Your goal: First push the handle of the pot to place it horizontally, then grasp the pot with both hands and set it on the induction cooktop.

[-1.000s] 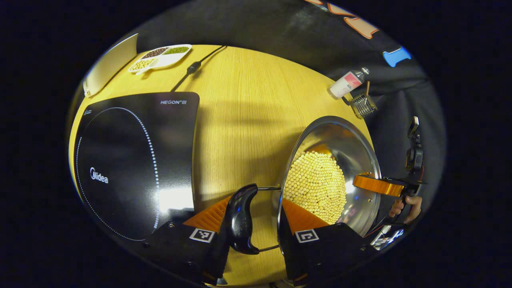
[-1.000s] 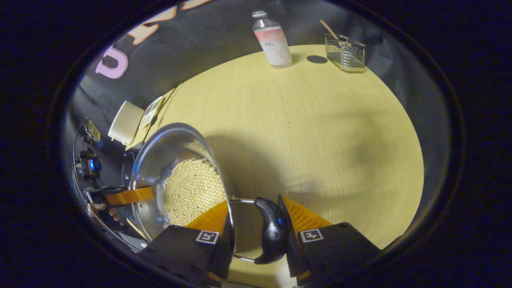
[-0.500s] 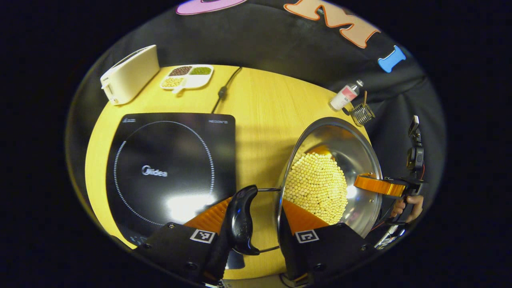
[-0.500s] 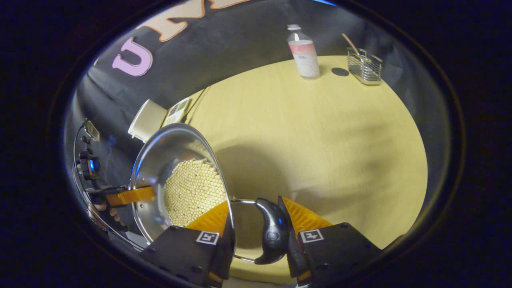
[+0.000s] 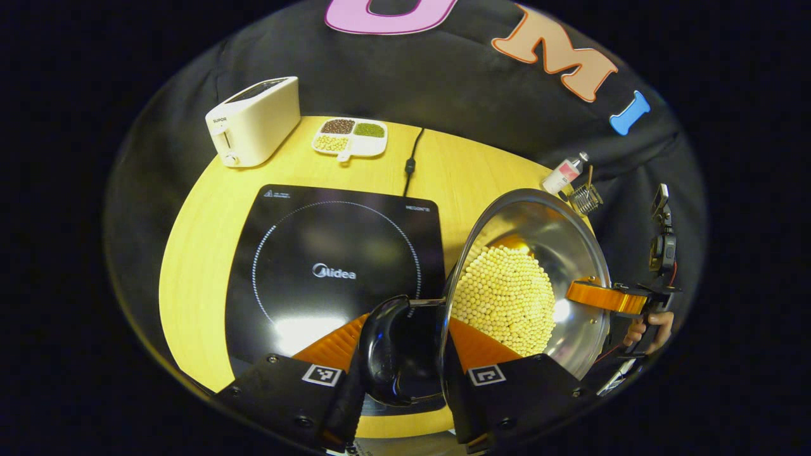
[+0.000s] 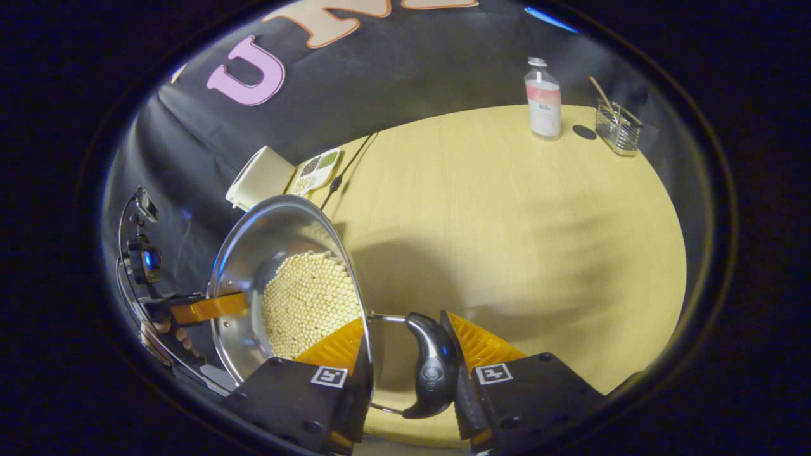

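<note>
Left gripper (image 5: pixel 400 345): both orange fingers pressed against the black side handle (image 5: pixel 380 351) of the steel pot (image 5: pixel 570 253), one each side, clamped. Right gripper (image 6: pixel 405 345): same hold on the opposite black handle (image 6: pixel 433 367), fingers closed on it.

Pot sits between the two tools, rim just ahead of each pair of fingertips, bowl full of small pale yellow beads (image 5: pixel 504 297). It is held above the wooden table (image 6: pixel 507 215); its shadow falls on the wood beneath, seen in the right gripper view.

Just beyond the left gripper's fingers and to their left lies the black induction cooktop (image 5: pixel 329 253), flat on the table; the held handle overlaps its near edge in that view. Whether the pot's base touches it, cannot tell.

Farther out past the cooktop: power cord (image 5: pixel 410 158), white divided dish of grains (image 5: pixel 350 136), white toaster (image 5: pixel 253 120). Far beyond the right gripper: bottle (image 6: pixel 543 98) and wire rack (image 6: pixel 618 126), standing near each other.
</note>
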Available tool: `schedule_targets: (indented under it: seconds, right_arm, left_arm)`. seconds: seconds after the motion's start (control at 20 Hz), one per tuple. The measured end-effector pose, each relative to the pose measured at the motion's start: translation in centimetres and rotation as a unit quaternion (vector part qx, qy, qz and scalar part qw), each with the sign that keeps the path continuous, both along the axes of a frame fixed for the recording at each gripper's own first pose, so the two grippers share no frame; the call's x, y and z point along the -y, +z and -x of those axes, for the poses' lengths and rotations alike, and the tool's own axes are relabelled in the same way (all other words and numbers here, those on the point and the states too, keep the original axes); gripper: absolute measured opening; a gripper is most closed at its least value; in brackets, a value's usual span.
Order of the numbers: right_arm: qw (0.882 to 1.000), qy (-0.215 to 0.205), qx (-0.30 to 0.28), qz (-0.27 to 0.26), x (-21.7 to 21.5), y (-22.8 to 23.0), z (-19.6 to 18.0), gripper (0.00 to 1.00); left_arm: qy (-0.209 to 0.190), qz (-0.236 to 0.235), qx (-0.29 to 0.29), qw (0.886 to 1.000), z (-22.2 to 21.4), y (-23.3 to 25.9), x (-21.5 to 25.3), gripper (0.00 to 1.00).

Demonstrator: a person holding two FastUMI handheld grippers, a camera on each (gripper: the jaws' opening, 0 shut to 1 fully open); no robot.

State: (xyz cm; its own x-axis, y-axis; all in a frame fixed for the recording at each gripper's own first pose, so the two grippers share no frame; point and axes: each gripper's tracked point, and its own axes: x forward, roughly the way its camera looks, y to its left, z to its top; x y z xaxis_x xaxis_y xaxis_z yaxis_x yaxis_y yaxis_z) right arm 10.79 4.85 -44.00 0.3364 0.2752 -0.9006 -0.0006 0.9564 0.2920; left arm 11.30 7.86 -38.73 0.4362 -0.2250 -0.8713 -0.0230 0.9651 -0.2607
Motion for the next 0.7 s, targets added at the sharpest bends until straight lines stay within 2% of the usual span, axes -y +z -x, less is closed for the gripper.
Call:
schedule_targets:
  seconds: [0.25, 0.3, 0.4, 0.45, 0.7]
  right_arm:
    - [1.0, -0.016, -0.003, 0.021, -6.0, -1.1, 0.0, 0.51]
    - [0.999, -0.022, -0.004, 0.025, -7.0, -1.4, -0.1, 0.58]
    - [0.999, -0.029, -0.007, 0.038, -8.9, -2.3, -0.1, 0.58]
    - [0.998, -0.034, -0.01, 0.046, -9.8, -2.6, -0.1, 0.51]
    - [0.997, -0.044, -0.018, 0.063, -13.3, -3.7, -0.2, 0.52]
  left_arm:
    - [-0.021, 0.01, 0.006, 1.0, -1.4, -1.4, -6.3, 0.58]
    - [-0.028, 0.013, 0.005, 1.0, -1.6, -1.8, -7.4, 0.58]
    - [-0.032, 0.018, 0.003, 0.999, -1.9, -2.5, -9.4, 0.58]
    - [-0.035, 0.019, -0.001, 0.999, -1.9, -2.8, -10.4, 0.58]
    - [-0.041, 0.014, 0.001, 0.999, -3.1, -3.8, -14.2, 0.58]
